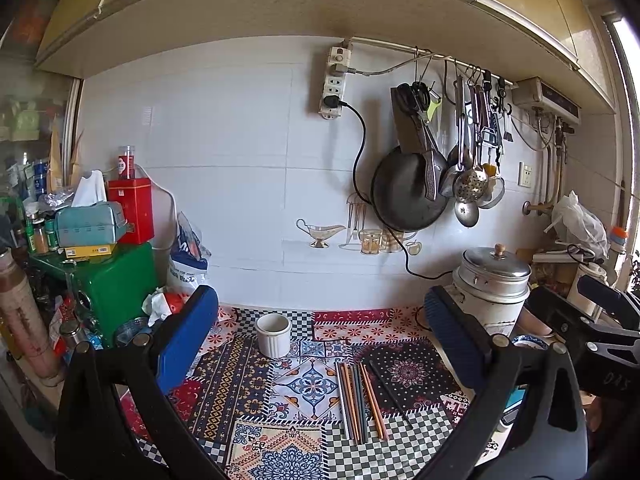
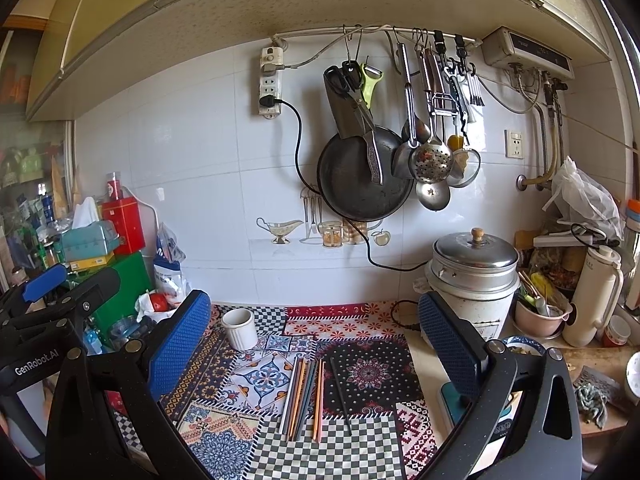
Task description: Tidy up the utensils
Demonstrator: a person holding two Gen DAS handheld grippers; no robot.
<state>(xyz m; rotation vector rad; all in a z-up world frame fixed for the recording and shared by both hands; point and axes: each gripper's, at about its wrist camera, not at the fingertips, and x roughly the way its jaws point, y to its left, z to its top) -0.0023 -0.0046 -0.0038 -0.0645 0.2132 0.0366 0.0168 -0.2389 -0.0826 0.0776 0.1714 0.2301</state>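
the chopsticks (image 1: 362, 398) lie flat in a loose row on the patterned cloth (image 1: 248, 392) that covers the desk, near its front edge, with one black stick (image 1: 390, 394) set a little apart to their right. behind and to the left of them a white ribbed cup (image 1: 273, 334) stands upright and looks empty, the likely place for them. both tools hover above the desk holding nothing: the left gripper (image 1: 320, 344) has its blue pads spread wide, and the right gripper (image 2: 314, 344) is just as wide apart, with the sticks framed between its fingers.

the sticks look thin, stiff and light, probably smooth and somewhat slippery, and they lie so low that pads may slide over them or roll them. a pinch across the bundle near the middle would likely keep it balanced, though several sticks could fan out or slip. the cup looks ceramic and light enough to tip if a stick end knocks its rim
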